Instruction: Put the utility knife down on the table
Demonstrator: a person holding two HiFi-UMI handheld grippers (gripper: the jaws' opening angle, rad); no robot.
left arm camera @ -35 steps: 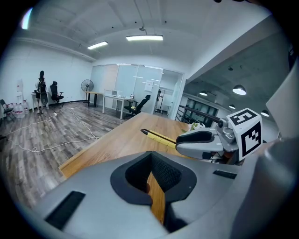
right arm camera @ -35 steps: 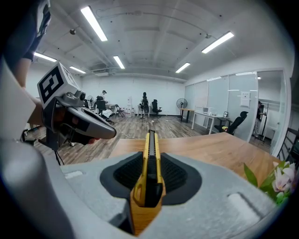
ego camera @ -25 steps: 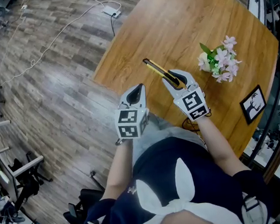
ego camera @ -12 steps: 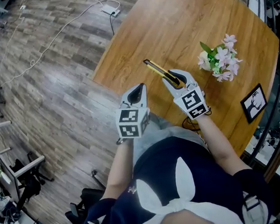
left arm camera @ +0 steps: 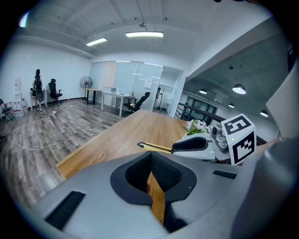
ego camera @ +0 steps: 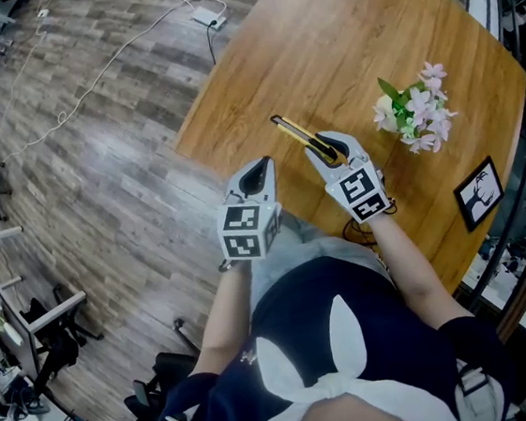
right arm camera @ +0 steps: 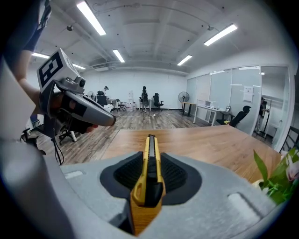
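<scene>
A: Left side first?
B: The left gripper (ego camera: pixel 260 167) is hovering at the table's (ego camera: pixel 320 47) near edge, jaws pressing together on nothing (only wood showing through the slit).
A: And the utility knife (ego camera: pixel 297 133)?
B: It's sitting clamped between the jaws of the right gripper (ego camera: pixel 330 150), sticking out over the table by that same near edge, tip pointing toward the table's middle. Can't tell if it's touching the wood.
A: Further right?
B: Pink flowers (ego camera: pixel 414 112) are lying near the right edge, and a picture frame (ego camera: pixel 476 195) is lying closer to the near right corner.
</scene>
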